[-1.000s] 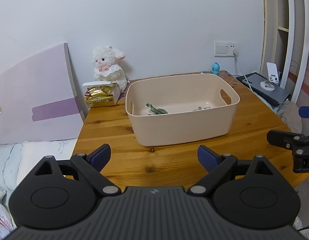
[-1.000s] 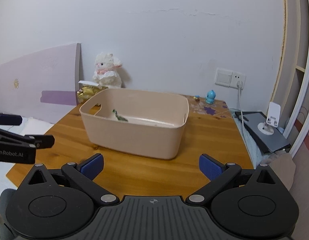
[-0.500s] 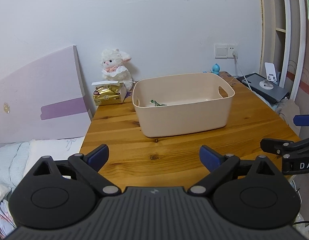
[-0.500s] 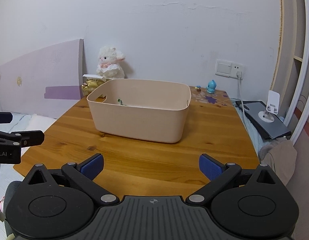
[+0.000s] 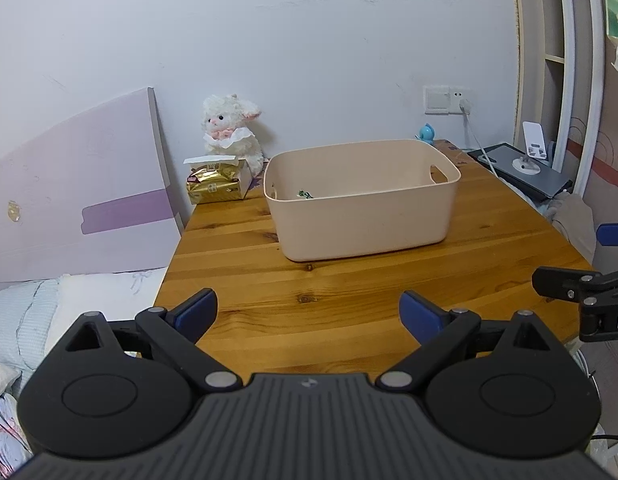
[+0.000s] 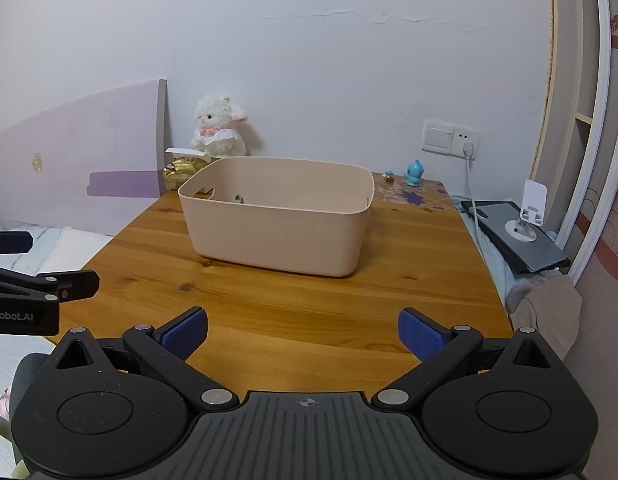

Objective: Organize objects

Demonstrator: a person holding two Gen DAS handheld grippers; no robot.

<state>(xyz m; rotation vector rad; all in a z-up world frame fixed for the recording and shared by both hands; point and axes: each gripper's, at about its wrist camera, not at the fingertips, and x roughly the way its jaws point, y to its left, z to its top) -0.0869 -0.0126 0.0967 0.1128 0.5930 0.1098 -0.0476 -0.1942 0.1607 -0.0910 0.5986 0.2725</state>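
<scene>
Nearest to me, my left gripper [image 5: 308,312] is spread wide with nothing between its blue pads, hovering over the near edge of the table [image 5: 349,292]; my right gripper [image 6: 303,334] is just as wide and just as empty, over the same edge further right. Under them, warm knotty pine planks run bare up to the bin [image 5: 363,200], a beige tub with handle cut-outs sitting mid-table, well apart from both grippers. Inside it, a small green-and-white scrap [image 5: 305,194] shows low against the left wall; what it is I can't tell. Behind the bin's left corner, a gold packet [image 5: 213,188] sits in an open white box, and a plush lamb [image 5: 231,134] sits upright against the wall just behind that. At the far right corner, a little blue figure [image 6: 415,174] stands on purple flower stickers. Off to the right, a dark tablet [image 6: 517,236] carries a white stand [image 6: 529,210], with a cable [image 6: 471,184] up to the socket [image 6: 451,138]. To the left, a lilac headboard [image 5: 77,192] leans over bedding [image 5: 49,312]. White cracked wall behind it all.
</scene>
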